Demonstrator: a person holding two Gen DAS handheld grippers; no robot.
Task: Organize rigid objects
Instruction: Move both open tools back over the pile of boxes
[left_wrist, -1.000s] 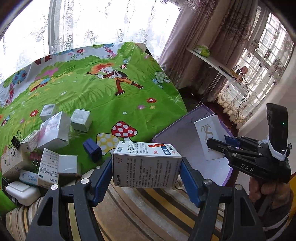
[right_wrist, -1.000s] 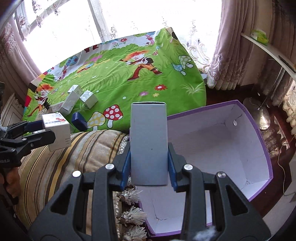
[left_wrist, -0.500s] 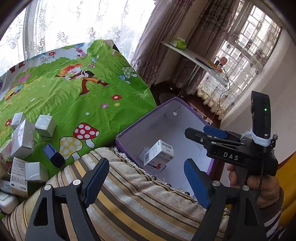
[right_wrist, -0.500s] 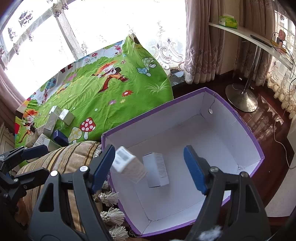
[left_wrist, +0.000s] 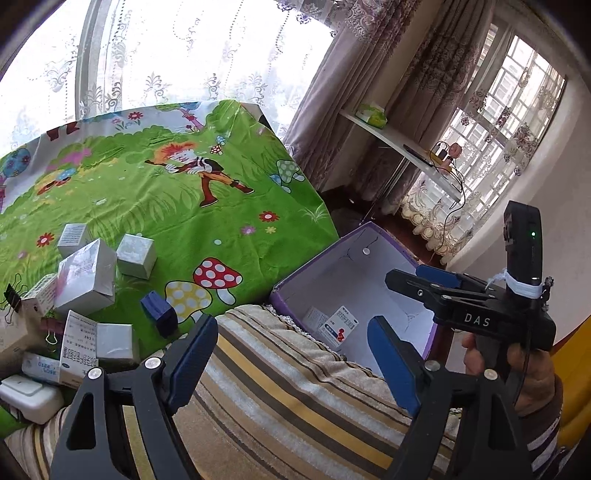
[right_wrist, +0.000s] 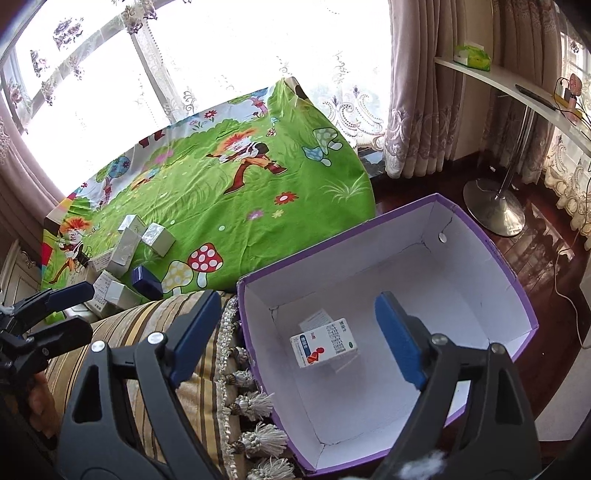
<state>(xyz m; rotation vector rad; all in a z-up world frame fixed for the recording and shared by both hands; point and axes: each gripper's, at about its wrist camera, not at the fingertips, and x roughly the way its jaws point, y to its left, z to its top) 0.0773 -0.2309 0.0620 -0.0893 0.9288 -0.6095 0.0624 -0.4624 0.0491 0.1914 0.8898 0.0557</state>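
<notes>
A purple box (right_wrist: 436, 206) with a white inside stands on the floor beside a striped cushion. Two small white medicine cartons (right_wrist: 325, 341) lie on its bottom, one partly under the other; they also show in the left wrist view (left_wrist: 341, 325). My right gripper (right_wrist: 295, 336) is open and empty above the box's near left part. My left gripper (left_wrist: 291, 354) is open and empty over the cushion, left of the box. Several small boxes (left_wrist: 86, 275) and a dark blue one (left_wrist: 159, 312) lie on the green cartoon cloth.
The striped cushion (left_wrist: 295, 391) with tassels (right_wrist: 255, 402) lies between the cloth and the purple box. Binder clips (left_wrist: 11, 295) lie at the far left. A white shelf (right_wrist: 517, 88) on a metal foot (right_wrist: 493, 206) stands behind the box.
Both grippers opened and dropped their cartons into the purple box, where the cartons now lie still. The left gripper has swung back a little toward the green cloth.
</notes>
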